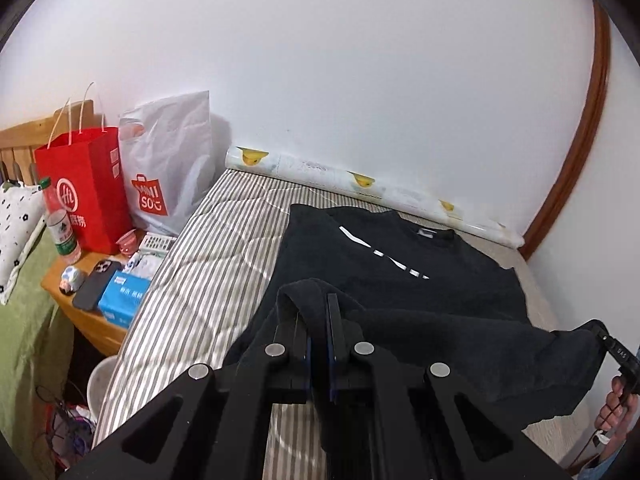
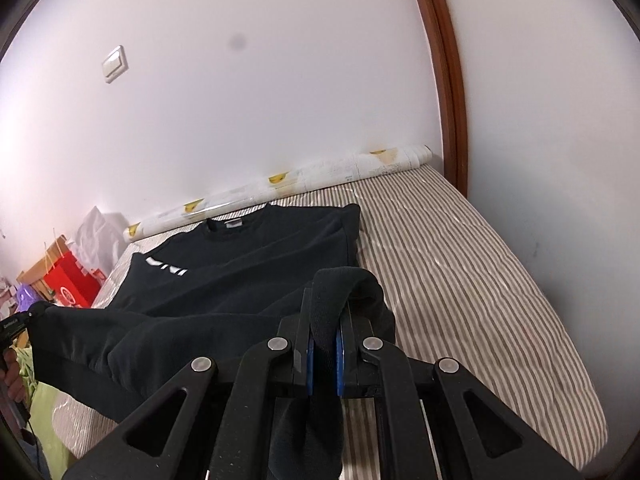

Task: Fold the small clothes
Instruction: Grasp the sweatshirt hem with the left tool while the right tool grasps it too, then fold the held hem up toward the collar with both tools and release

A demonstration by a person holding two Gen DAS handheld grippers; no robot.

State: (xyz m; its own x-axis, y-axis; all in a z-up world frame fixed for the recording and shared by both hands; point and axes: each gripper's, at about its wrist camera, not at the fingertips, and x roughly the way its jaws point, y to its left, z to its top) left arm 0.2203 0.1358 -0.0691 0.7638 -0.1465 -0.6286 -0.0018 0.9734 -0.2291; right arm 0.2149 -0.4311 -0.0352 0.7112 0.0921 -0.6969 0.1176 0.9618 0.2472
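A black sweatshirt (image 1: 384, 252) with white lettering lies on the striped mattress (image 1: 208, 280), collar toward the wall. Its sleeves are folded in over the chest. My left gripper (image 1: 318, 320) is shut on the left corner of the bottom hem and holds it lifted above the bed. My right gripper (image 2: 324, 320) is shut on the right corner of the hem of the sweatshirt (image 2: 248, 256). The hem hangs taut between the two grippers. The right gripper also shows at the edge of the left wrist view (image 1: 612, 350), the left one in the right wrist view (image 2: 16, 324).
A rolled duck-print sheet (image 1: 360, 184) lies along the wall. A wooden nightstand (image 1: 92, 324) at the left carries a red bag (image 1: 88, 188), a white Miniso bag (image 1: 168, 168), a bottle, a phone and a tissue pack. Bare striped mattress (image 2: 480, 280) lies to the sweatshirt's right.
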